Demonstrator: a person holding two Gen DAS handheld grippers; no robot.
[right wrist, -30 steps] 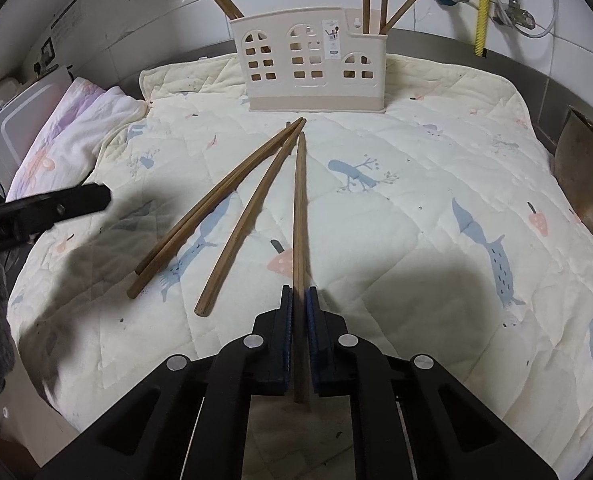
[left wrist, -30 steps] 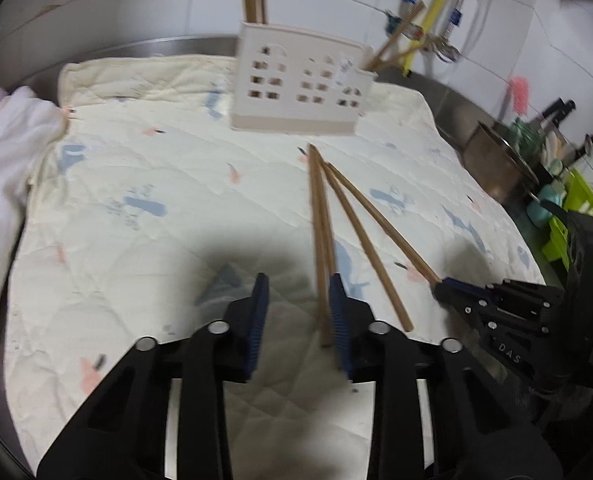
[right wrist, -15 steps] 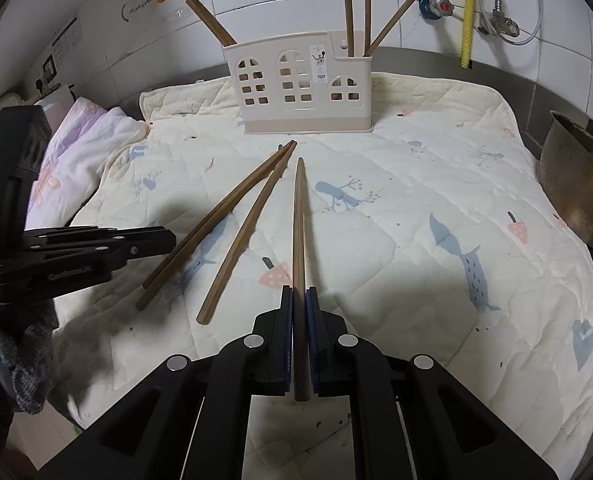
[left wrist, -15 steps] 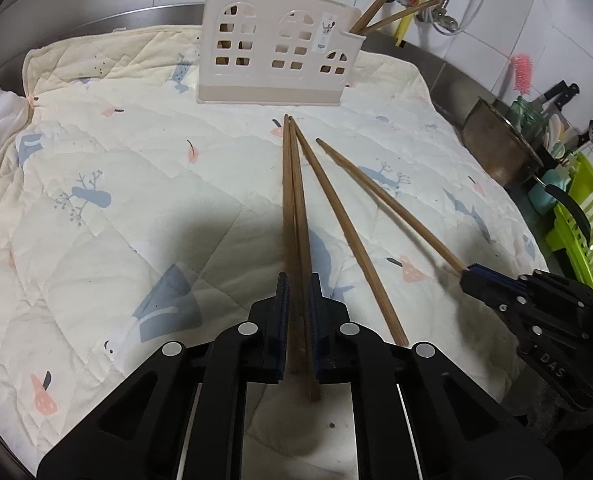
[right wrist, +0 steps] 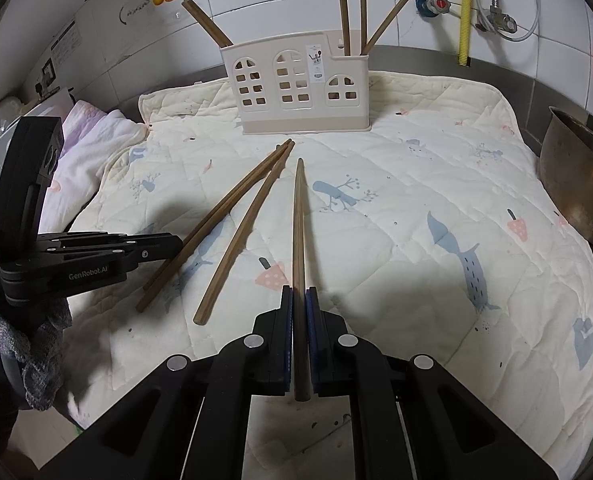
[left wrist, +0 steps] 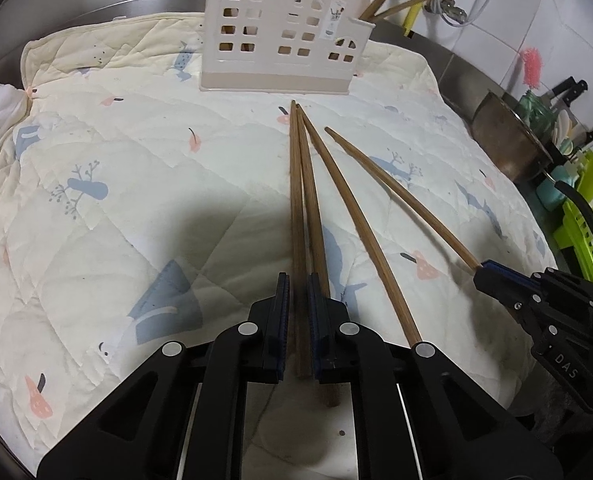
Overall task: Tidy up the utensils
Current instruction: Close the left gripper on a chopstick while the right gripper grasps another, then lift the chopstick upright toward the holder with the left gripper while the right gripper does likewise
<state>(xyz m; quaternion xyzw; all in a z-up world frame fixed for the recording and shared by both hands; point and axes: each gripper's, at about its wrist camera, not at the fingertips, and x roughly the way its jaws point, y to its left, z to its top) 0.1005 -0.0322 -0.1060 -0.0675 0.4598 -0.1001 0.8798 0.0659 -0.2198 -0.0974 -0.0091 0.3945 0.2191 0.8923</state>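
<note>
Several brown wooden chopsticks lie fanned on a quilted mat (left wrist: 136, 168) in front of a beige house-shaped holder (left wrist: 276, 40) (right wrist: 300, 84), which has more chopsticks standing in it. My left gripper (left wrist: 297, 280) is shut on the left chopstick of a close pair (left wrist: 295, 200); its twin (left wrist: 312, 208) runs under the right finger. A third chopstick (left wrist: 356, 240) (right wrist: 240, 240) lies loose. My right gripper (right wrist: 299, 292) is shut on a fourth chopstick (right wrist: 298, 232) (left wrist: 396, 196), which points at the holder. Each gripper shows in the other's view: right gripper (left wrist: 482, 274), left gripper (right wrist: 178, 242).
A steel pot (right wrist: 576, 184) stands off the mat's right edge, with a green rack (left wrist: 588, 216) beyond it. A white and pink cloth (right wrist: 92, 136) lies at the mat's left. Tiled wall and pipes (right wrist: 464, 12) rise close behind the holder.
My left gripper came forward and down over the chopstick pair and closed from open onto one of them. The right gripper still holds its chopstick in about the same place.
</note>
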